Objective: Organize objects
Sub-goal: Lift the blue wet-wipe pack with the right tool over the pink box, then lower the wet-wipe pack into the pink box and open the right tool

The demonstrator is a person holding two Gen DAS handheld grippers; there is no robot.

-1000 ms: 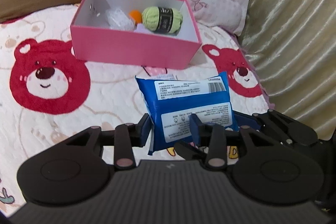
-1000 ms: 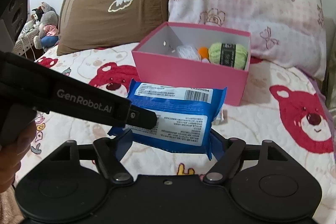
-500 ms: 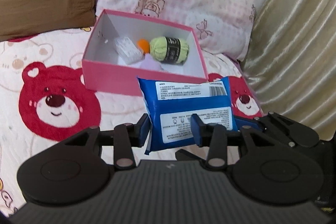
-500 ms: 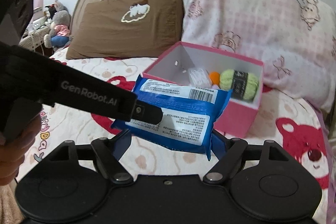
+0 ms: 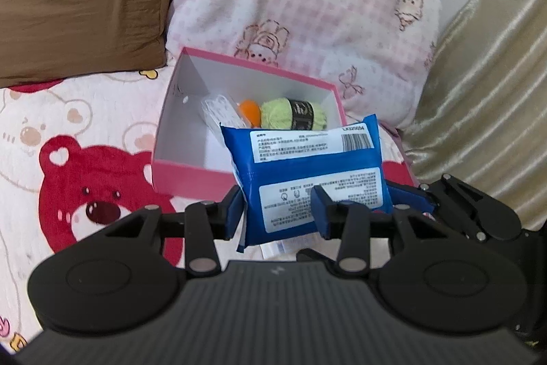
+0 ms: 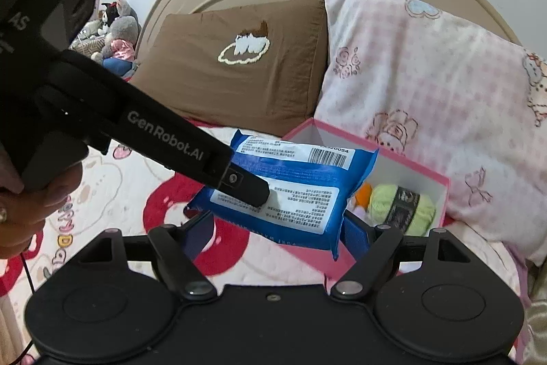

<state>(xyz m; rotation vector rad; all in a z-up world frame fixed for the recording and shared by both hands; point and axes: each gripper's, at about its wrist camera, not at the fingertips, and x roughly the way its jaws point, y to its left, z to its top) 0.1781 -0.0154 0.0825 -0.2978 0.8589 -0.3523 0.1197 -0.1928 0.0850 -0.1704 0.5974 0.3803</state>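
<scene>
the blue packet [image 5: 309, 180] is held in the air by both tools at once, just in front of and partly over the near wall of the pink box [image 5: 191, 171]. the left gripper [image 5: 277, 211] pinches it at a narrow setting, one pad on the packet's left edge and the other pressed on its white label face. the right gripper [image 6: 273, 228] clasps the same packet across its width, jaws set wide, one finger at each end. in the right wrist view the left tool's finger [image 6: 251, 185] lies on top of the packet's label. a hand [image 6: 30, 221] grips the left tool's handle.

count: one blue packet, one pink box, two grippers. inside the box lie one green yarn ball [image 5: 294, 113] with a black band, one orange ball [image 5: 249, 112] and one clear wrapped item [image 5: 220, 110]. behind the box lean two pillows, one brown pillow [image 5: 82, 2] and one pink checked pillow [image 5: 307, 5], on a bear-print bedspread [image 5: 68, 159].
</scene>
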